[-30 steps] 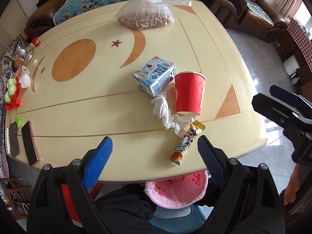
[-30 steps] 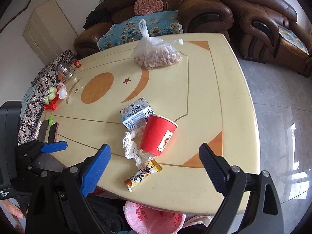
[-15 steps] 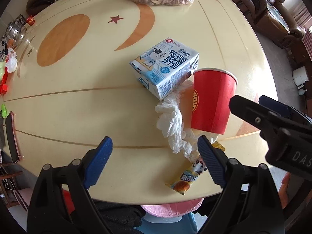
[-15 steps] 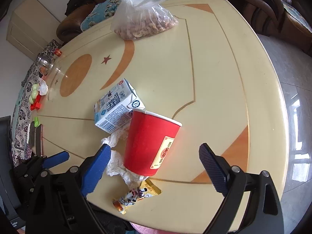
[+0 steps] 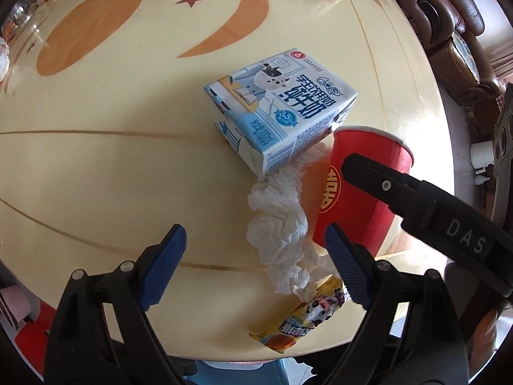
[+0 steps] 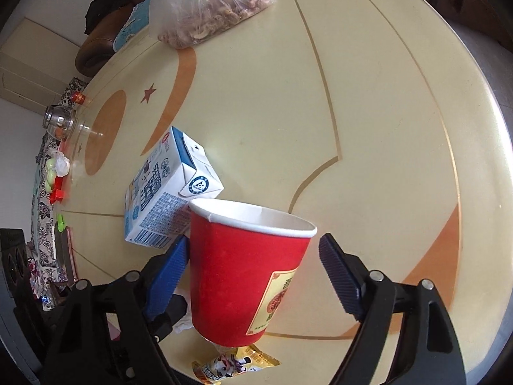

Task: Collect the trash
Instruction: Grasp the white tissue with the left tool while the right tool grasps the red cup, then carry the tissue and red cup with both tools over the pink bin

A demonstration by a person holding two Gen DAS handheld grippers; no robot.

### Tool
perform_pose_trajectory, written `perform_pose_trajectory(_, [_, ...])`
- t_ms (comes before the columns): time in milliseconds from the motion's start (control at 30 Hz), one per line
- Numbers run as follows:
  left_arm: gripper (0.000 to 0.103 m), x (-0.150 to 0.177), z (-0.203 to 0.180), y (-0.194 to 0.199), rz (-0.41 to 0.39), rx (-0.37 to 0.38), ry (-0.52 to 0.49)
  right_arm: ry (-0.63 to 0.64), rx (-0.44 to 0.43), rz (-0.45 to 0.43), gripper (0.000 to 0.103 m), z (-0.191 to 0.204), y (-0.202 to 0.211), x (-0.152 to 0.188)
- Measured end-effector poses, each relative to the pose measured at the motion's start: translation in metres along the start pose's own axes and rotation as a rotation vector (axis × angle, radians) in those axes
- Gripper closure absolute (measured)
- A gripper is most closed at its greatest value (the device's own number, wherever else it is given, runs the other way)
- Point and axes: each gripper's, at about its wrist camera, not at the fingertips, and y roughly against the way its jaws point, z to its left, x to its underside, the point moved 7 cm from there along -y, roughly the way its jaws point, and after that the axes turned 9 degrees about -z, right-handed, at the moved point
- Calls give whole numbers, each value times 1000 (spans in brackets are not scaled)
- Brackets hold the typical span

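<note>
My right gripper (image 6: 251, 274) has just been closing its jaws around the red paper cup (image 6: 243, 276) on the table (image 6: 368, 128), but they are not squeezing it yet. My left gripper (image 5: 255, 268) hangs wide apart over the crumpled tissue (image 5: 279, 221), beside the milk carton (image 5: 282, 109).

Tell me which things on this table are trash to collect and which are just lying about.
Trash to collect:
red paper cup
milk carton
crumpled tissue
yellow snack wrapper

Just lying about:
bag of nuts
glass jar
phone
</note>
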Motion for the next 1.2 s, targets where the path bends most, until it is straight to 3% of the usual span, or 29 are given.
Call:
perform_pose_trajectory(67, [19,1,0,-3,2,13,12,7,-7,4,35,2,-3,0])
perform_pose_trajectory(200, [26,1,2,-6,1,56,57,-4,-16,2,38,4,-6,-1])
perform_pose_trajectory(367, [47,1,6,-8,4,57,84,-3,-21,-15,40,4,-2,-3])
perform_pose_trajectory(600, [55,5,11,-7,-11,56,91,26,4,-36,41,1,7,-3])
perform_pose_trajectory(800, [77,6,12,3,-27,50,62,51,31,-57,42,-1,18,-3])
perform_pose_trajectory(967, [85,9,9,14,-52,49,47,64,41,-71,42,-2,26,0])
perform_pose_trajectory(1200, [87,7,9,33,-91,29,-1,93,63,-95,42,-6,43,3])
